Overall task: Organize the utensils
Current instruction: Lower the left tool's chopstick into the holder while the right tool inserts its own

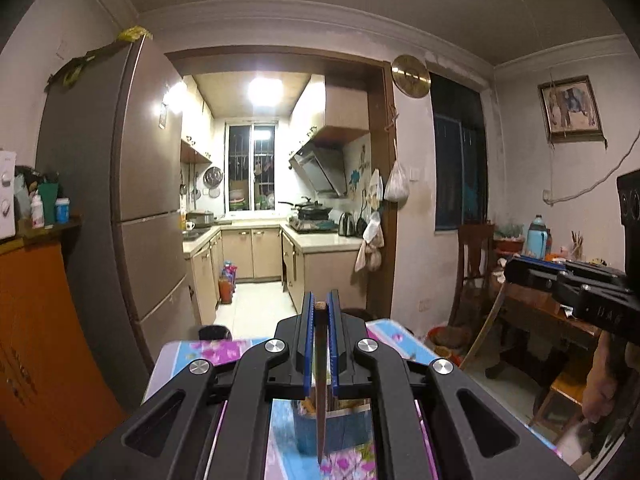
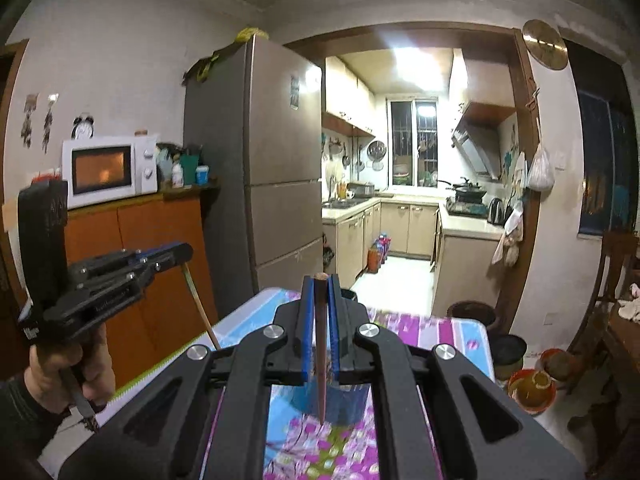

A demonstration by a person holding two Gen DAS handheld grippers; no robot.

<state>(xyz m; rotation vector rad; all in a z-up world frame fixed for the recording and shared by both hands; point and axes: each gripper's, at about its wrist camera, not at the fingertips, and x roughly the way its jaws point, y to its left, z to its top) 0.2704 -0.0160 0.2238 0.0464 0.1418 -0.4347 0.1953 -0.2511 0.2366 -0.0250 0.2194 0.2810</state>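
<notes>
In the left wrist view my left gripper (image 1: 320, 305) is shut on a dark brown chopstick (image 1: 320, 400) that hangs point down between the blue pads. Its tip hovers over a blue holder (image 1: 344, 428) with sticks in it, on the floral tablecloth (image 1: 216, 350). My right gripper (image 1: 514, 271) shows at the right edge, with a pale chopstick (image 1: 486, 322) slanting down from it. In the right wrist view the right gripper (image 2: 320, 280) is shut on a brown chopstick (image 2: 320, 360) above the blue holder (image 2: 348, 402). The left gripper (image 2: 185, 252) is at the left, a chopstick (image 2: 200, 308) hanging from it.
A tall grey fridge (image 2: 256, 168) and an orange cabinet (image 2: 160, 264) with a microwave (image 2: 108, 170) stand left of the table. A wooden chair (image 1: 474, 268) and a cluttered side table (image 1: 536, 304) are on the right. Orange bowls (image 2: 532, 390) sit on the floor. The kitchen doorway lies ahead.
</notes>
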